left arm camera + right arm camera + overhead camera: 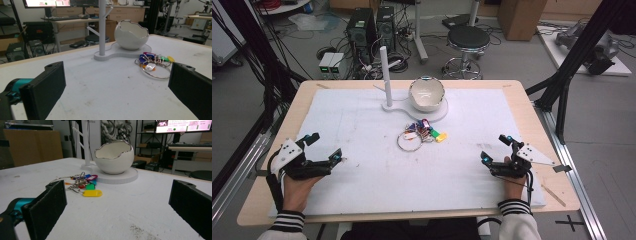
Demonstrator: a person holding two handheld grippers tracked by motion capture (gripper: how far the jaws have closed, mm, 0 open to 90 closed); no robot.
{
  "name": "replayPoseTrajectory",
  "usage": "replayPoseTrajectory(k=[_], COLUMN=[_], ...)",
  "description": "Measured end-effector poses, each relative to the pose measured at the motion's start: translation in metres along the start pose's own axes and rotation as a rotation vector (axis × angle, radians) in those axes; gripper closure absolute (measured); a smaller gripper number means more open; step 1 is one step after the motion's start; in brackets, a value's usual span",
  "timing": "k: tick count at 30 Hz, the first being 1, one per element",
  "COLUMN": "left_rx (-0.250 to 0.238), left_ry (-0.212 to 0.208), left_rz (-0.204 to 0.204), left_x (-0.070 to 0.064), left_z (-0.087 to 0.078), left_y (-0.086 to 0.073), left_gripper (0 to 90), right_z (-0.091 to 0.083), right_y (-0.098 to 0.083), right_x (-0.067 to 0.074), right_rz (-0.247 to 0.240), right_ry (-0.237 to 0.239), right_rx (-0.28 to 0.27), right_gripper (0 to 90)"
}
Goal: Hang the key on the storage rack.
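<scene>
Left gripper [323,146] and right gripper [495,148] resting on the white mat [362,175], jaws of both spread apart and empty, key ring with coloured tags [419,134] mid-table, just before the egg-shaped bowl [427,94] and white stand [385,75]

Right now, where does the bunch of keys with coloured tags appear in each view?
High view: bunch of keys at table centre, before the bowl.
Left gripper view: right of centre.
Right gripper view: left of centre.
Shared landmark: the white bowl just behind it.
</scene>
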State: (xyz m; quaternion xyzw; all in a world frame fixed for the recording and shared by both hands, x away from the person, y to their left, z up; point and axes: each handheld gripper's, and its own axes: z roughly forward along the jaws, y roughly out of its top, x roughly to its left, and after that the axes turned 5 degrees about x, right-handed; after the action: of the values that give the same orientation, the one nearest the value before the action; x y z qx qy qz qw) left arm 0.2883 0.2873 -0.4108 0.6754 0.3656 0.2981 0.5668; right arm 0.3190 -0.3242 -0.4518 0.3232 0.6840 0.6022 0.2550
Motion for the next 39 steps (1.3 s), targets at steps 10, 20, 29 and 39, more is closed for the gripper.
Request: replayPoseTrajectory(k=[10,20,29,39], left_rx=[0.140,0.303,0.405,0.542], left_ry=[-0.090,-0.192,-0.210,-0.252], left_rz=[0.063,0.132,0.147,0.180], left_x=[-0.005,-0.012,-0.023,-0.042], left_z=[0.039,0.086,0.122,0.169], left_y=[0.061,0.107,0.123,0.125], left_gripper=[1.7,1.7,1.7,1.7], right_z=[0.001,0.000,0.000,0.000], right_y=[0.000,0.000,0.000,0.000], right_x=[0.000,0.000,0.000,0.000], right_rz=[-0.008,-0.004,-0.006,-0.005], right_ry=[-0.003,-0.002,-0.001,-0.001], right_rx=[-0.005,-0.005,-0.003,-0.004], right_gripper=[1.0,1.0,1.0,1.0])
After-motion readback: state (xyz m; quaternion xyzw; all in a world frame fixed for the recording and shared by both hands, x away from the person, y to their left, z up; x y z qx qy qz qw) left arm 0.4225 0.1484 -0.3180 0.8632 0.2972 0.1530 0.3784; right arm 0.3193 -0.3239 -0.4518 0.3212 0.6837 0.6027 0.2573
